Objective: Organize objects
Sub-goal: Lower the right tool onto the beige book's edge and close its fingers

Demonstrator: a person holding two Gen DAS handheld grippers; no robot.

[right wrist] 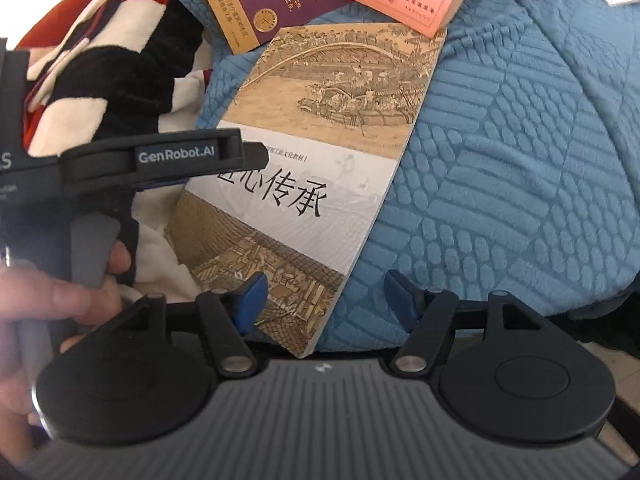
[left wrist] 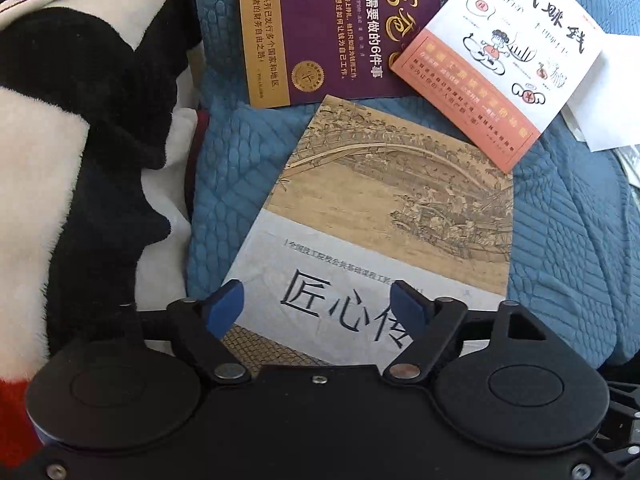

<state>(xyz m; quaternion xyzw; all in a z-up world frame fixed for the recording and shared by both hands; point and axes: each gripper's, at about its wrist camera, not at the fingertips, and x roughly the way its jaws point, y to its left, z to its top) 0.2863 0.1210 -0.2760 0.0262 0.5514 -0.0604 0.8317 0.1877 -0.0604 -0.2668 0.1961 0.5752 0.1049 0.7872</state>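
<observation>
Three books point(left wrist: 384, 216) on blue quilted bedding point(left wrist: 560, 240), seemingly.

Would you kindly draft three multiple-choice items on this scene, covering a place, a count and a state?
1. What overlaps the far corner of the painting book?
A. the white-and-pink book
B. the fleece blanket
C. a mug

2. How many books lie on the blue quilt?
A. one
B. three
C. five

3. How does the right hand-held gripper stand?
A. shut with nothing between its jaws
B. open, astride the painting book's near corner
C. clamped on the blanket

Answers:
1 A, its pink corner lies on the painting.
2 B, with the purple book that makes three.
3 B, its blue pads stand apart.
</observation>
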